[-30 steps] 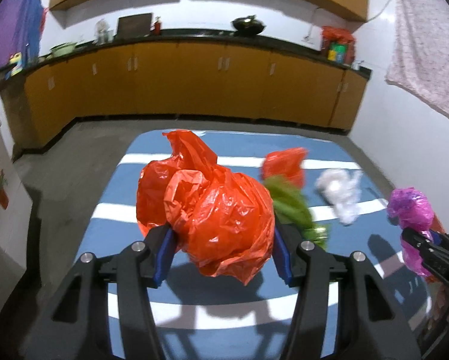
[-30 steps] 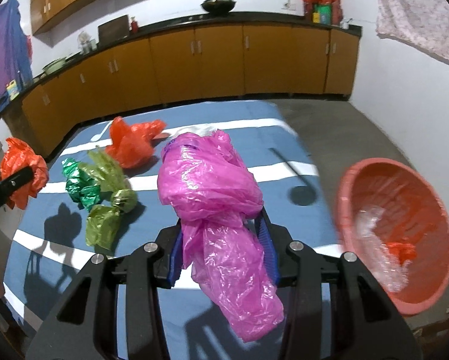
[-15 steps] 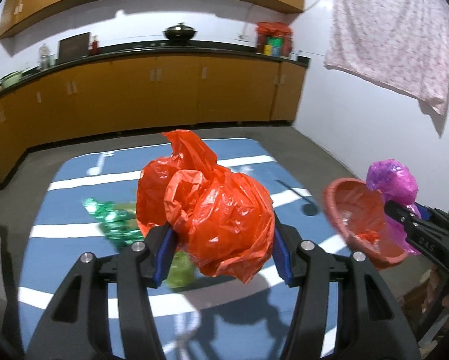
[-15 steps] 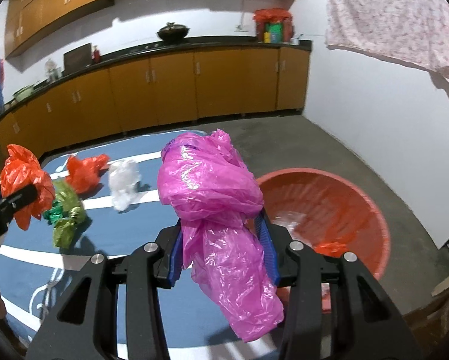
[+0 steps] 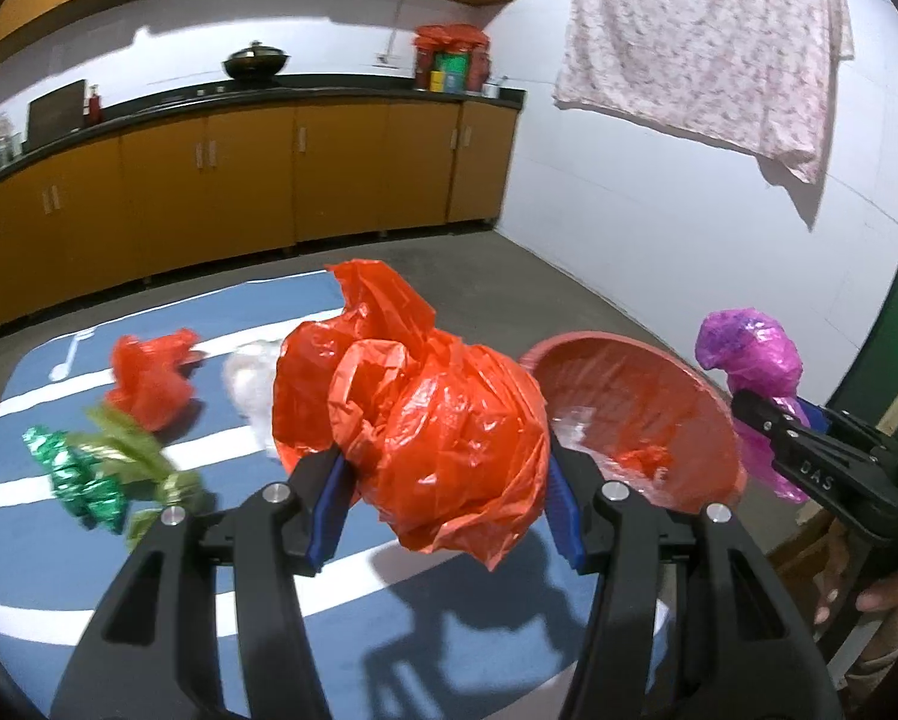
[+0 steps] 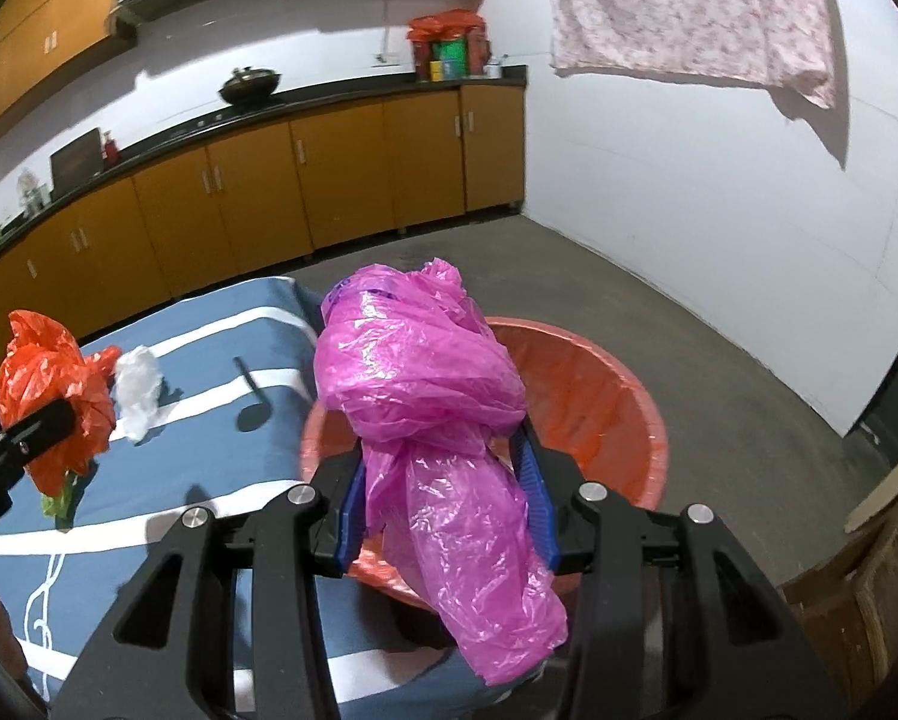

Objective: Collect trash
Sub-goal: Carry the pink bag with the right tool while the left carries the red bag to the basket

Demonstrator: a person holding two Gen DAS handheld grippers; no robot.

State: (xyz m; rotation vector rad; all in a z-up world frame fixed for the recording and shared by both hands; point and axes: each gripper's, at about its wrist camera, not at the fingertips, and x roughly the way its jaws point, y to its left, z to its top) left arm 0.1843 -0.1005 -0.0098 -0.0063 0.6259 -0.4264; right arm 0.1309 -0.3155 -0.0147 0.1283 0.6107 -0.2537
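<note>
1. The right gripper (image 6: 446, 513) is squeezed tight on a pink plastic bag (image 6: 431, 396). The red basin (image 6: 605, 396) sits right behind the bag, in the middle of the frame.
2. The left gripper (image 5: 443, 513) is squeezed tight on an orange plastic bag (image 5: 425, 414). The same red basin (image 5: 641, 408) lies to its right.
3. The right hand looks nearer the basin, so I think it should drop first.
</note>
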